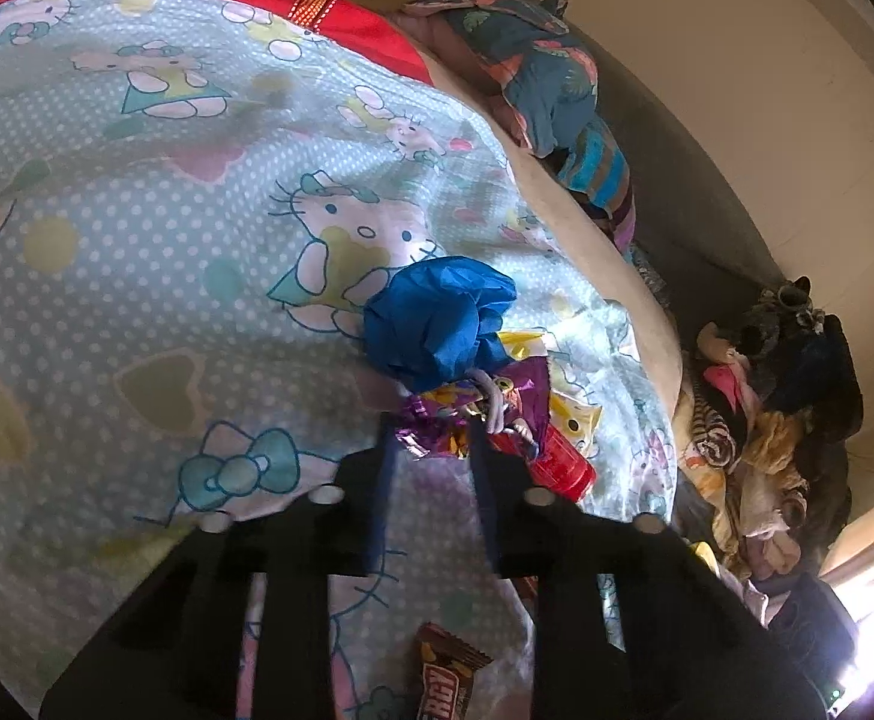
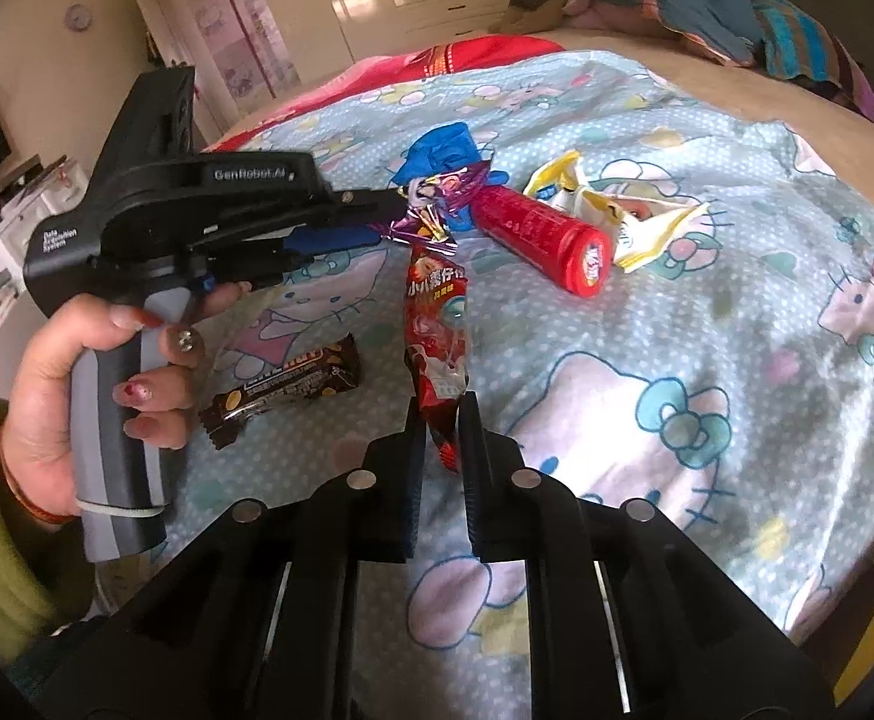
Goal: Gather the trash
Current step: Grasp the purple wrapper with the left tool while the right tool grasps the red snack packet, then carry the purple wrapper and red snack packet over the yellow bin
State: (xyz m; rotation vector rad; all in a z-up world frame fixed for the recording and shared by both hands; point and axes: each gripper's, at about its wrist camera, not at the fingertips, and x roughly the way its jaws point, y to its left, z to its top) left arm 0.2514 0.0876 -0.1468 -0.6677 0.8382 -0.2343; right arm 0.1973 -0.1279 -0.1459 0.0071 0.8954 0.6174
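Scene: trash lies scattered on my cartoon-cat bedsheet [image 2: 646, 408], both tongs at work over it.
Right tongs [image 2: 441, 420]: pressed in on the near end of a red snack wrapper [image 2: 437, 330], which runs straight ahead from my fingertips; the grip looks made, though I cannot tell how firm.
Left tongs [image 1: 434, 444]: narrowed around the tail of a purple foil wrapper [image 1: 466, 408]; from the right wrist view they reach in from my left hand [image 2: 95, 360] and the foil sits at their tips.
Beyond the left tips: a crumpled blue paper wad [image 1: 437, 324] touching the foil, and a red cylindrical tube [image 1: 556, 462] just right of the fingers.
Beyond the red tube: a torn yellow-and-white packet [image 2: 616, 216], touching its far side.
Left of the right tongs: a dark chocolate bar wrapper [image 2: 287, 384], flat on the sheet, near but apart from the red wrapper.
Step in hand: by my reading, both wrappers are being pinched for the first lifts.
Next move calls for: raising each piece clear without snagging the sheet, and keeping the foil from dragging the blue wad along.
Bin: none visible in either view.
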